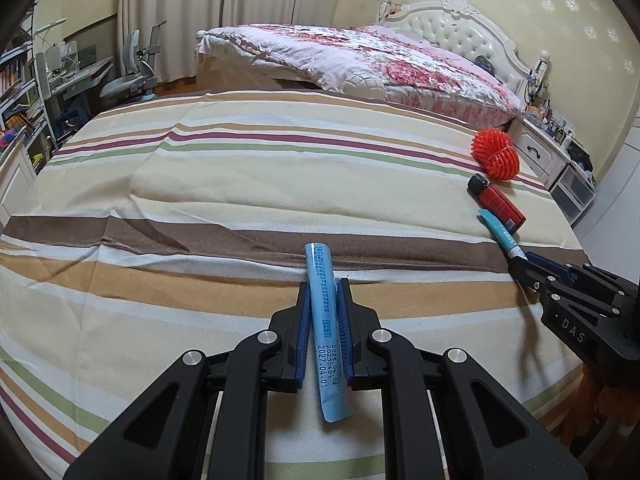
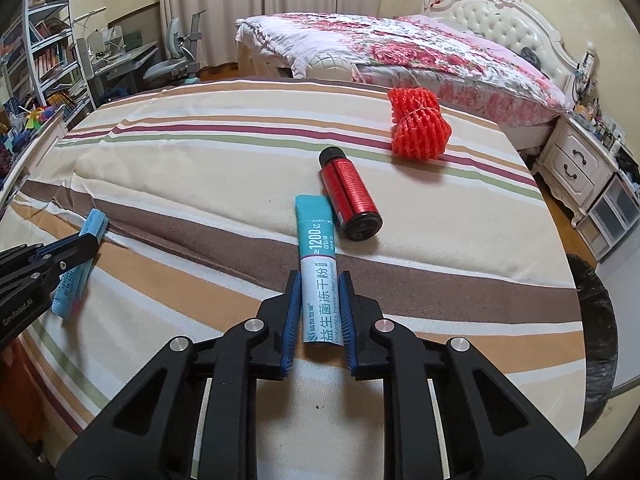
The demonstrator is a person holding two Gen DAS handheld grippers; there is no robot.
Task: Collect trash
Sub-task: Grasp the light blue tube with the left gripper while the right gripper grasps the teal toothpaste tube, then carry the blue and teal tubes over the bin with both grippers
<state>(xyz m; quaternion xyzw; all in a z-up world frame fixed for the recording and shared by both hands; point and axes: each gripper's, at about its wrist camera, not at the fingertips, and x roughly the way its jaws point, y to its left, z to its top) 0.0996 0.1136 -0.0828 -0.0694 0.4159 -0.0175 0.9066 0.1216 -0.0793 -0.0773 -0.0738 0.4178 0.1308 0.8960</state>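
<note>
The bedsheet (image 2: 200,168) was cream with brown, tan, maroon and green stripes. At one o'clock lay an orange-red mesh bundle (image 2: 418,130); the bottle (image 2: 350,196) was red, black-capped.

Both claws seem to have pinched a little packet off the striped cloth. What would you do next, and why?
Probably lift both: the left gripper is shut on the blue sachet, the right gripper on the teal-and-white sachet, whose far end lies beside the red bottle.
</note>
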